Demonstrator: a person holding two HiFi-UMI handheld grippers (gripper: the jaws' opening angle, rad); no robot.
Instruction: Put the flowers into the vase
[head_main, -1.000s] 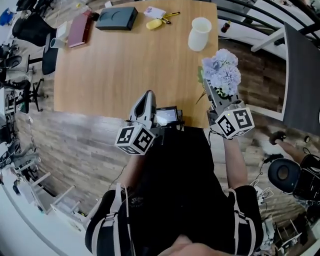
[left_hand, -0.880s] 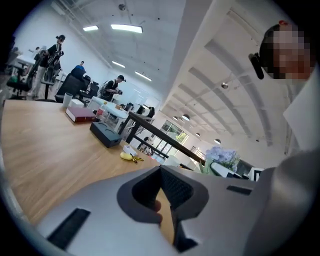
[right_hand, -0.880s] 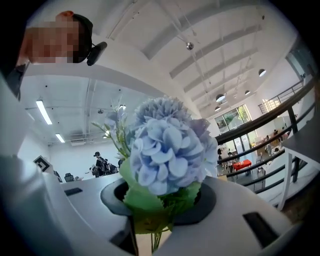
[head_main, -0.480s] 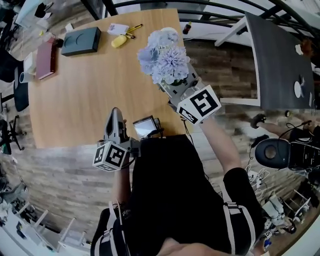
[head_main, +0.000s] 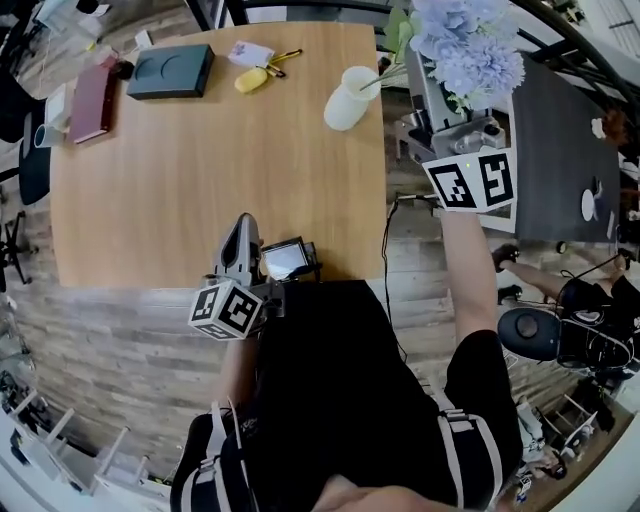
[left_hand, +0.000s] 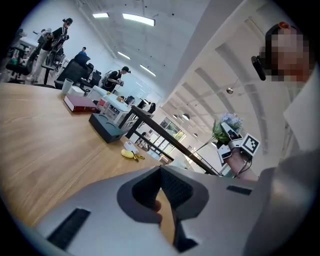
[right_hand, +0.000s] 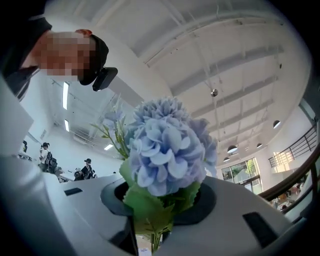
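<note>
A bunch of pale blue flowers with green leaves is clamped in my right gripper, shut on the stems and raised high past the table's right edge. In the right gripper view the blooms fill the space above the jaws. The white vase stands upright near the table's far right corner, and a thin green stem reaches from the bunch towards its mouth. My left gripper lies low over the table's near edge, shut and empty.
On the far side of the wooden table lie a dark grey box, a red book, a yellow tag with keys and a card. A small screen sits beside my left gripper. A dark panel stands at the right.
My right gripper has risen with the flowers and swung right, off the table's edge, uncovering the vase. The left gripper has shifted only slightly.
</note>
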